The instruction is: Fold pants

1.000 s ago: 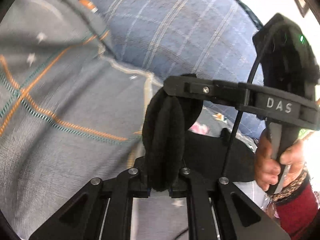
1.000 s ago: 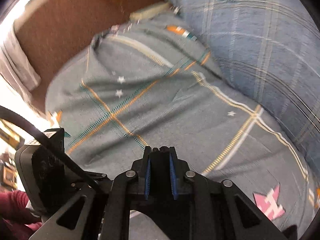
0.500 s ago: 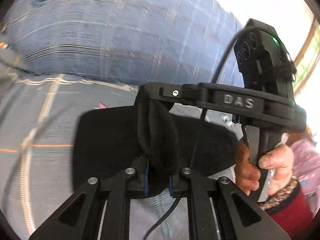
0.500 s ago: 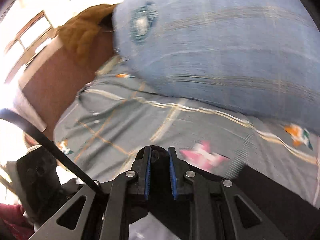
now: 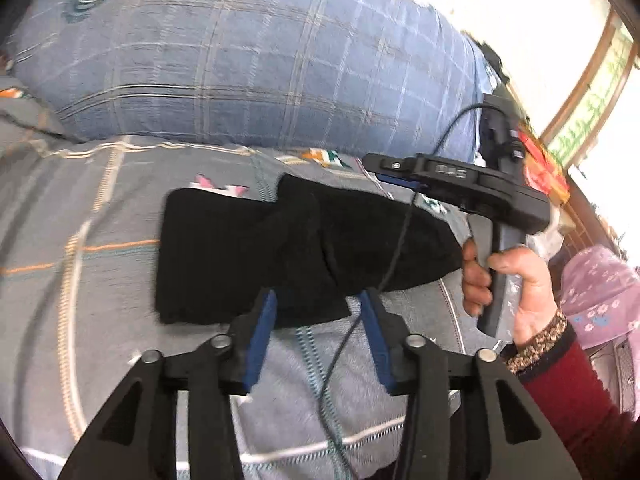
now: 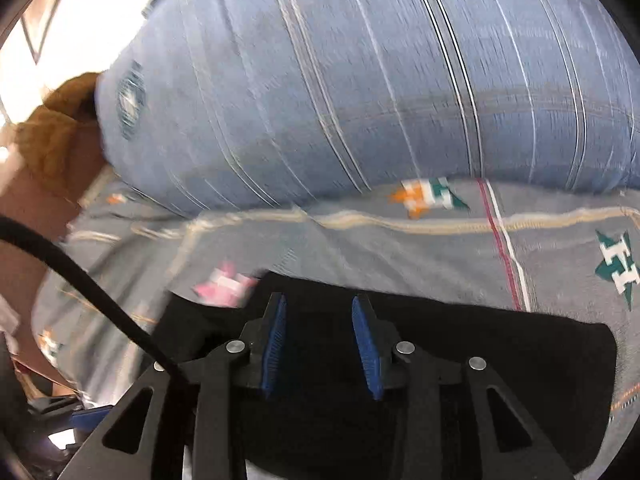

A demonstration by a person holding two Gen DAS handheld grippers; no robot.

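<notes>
The black pants [image 5: 248, 256] lie folded into a flat bundle on the grey patterned bedsheet [image 5: 80, 280]. My left gripper [image 5: 318, 304] is open, its blue-padded jaws straddling the bundle's near edge without holding it. My right gripper [image 6: 318, 312] is open just above the black pants [image 6: 480, 360], which fill the lower part of its view. The right gripper also shows in the left wrist view [image 5: 384, 170], held by a hand at the far right end of the pants, jaws apart.
A large blue plaid pillow [image 5: 260, 60] lies along the far side of the sheet, also in the right wrist view [image 6: 360, 92]. A brown cloth [image 6: 52, 140] and wooden bed frame are at the left. A window and pink floral fabric [image 5: 600, 292] are at the right.
Both grippers were shut on the black pants and carried them down onto the sheet. Both have now opened and let go; the pants lie flat.
</notes>
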